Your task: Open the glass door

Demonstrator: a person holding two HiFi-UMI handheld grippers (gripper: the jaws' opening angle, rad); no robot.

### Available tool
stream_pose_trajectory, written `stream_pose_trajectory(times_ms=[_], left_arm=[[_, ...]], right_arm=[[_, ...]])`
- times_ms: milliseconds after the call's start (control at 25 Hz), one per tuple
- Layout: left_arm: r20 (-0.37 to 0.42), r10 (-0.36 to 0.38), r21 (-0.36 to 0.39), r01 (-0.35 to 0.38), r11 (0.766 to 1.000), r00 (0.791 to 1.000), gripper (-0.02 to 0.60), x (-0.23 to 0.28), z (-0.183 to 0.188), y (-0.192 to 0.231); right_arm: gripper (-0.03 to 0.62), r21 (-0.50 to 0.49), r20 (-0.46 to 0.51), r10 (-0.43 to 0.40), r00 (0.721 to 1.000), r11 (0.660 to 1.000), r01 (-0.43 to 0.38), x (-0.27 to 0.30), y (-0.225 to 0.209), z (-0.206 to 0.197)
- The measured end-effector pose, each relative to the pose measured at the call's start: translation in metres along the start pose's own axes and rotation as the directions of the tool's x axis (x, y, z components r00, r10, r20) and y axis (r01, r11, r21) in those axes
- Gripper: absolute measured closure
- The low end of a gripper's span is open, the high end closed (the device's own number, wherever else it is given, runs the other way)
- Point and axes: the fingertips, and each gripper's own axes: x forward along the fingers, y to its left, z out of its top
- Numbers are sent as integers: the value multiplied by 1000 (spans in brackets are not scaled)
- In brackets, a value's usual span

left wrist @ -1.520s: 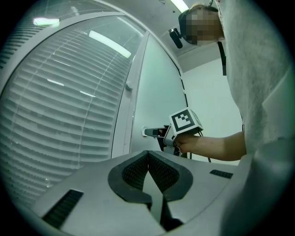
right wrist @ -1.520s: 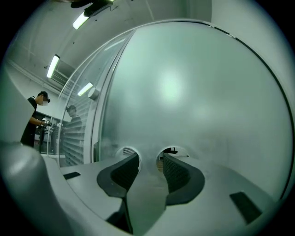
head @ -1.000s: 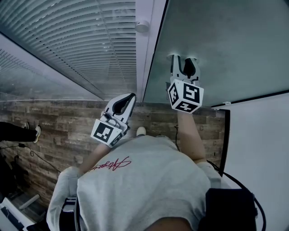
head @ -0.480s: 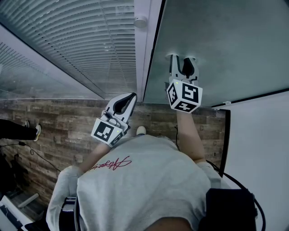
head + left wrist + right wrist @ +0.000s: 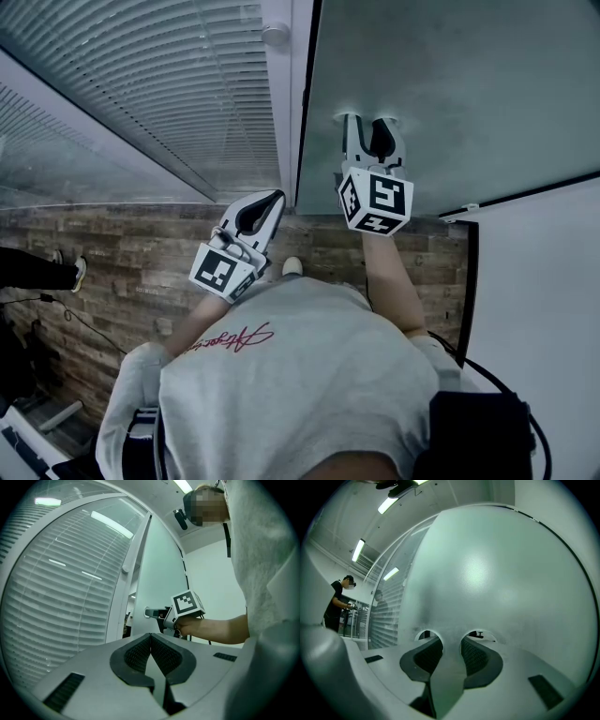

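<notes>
Right gripper (image 5: 372,122): my fingers grasp the door handle (image 5: 450,660), bar between both pads.
Glass door (image 5: 450,84): straight ahead, at my right fingertips.
Left gripper (image 5: 270,199): fingers clenched, empty, near the door's edge.

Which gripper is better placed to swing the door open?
Right. The right gripper is shut on the handle of the door; the left gripper is shut, empty and off the door.

A line of red cursive script (image 5: 230,339) is seen on the grey shirt (image 5: 309,384) in the head view. It lies upside down and cannot be made out. No other text, number or sign can be read.
</notes>
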Motion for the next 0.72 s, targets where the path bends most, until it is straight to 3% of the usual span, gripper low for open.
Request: stream_pose_trajectory(times_ms=[720], left_arm=[[12, -37, 14, 36, 999, 999, 565, 3, 1, -50]], right_arm=[[462, 12, 5, 87, 996, 996, -87, -47, 13, 1]])
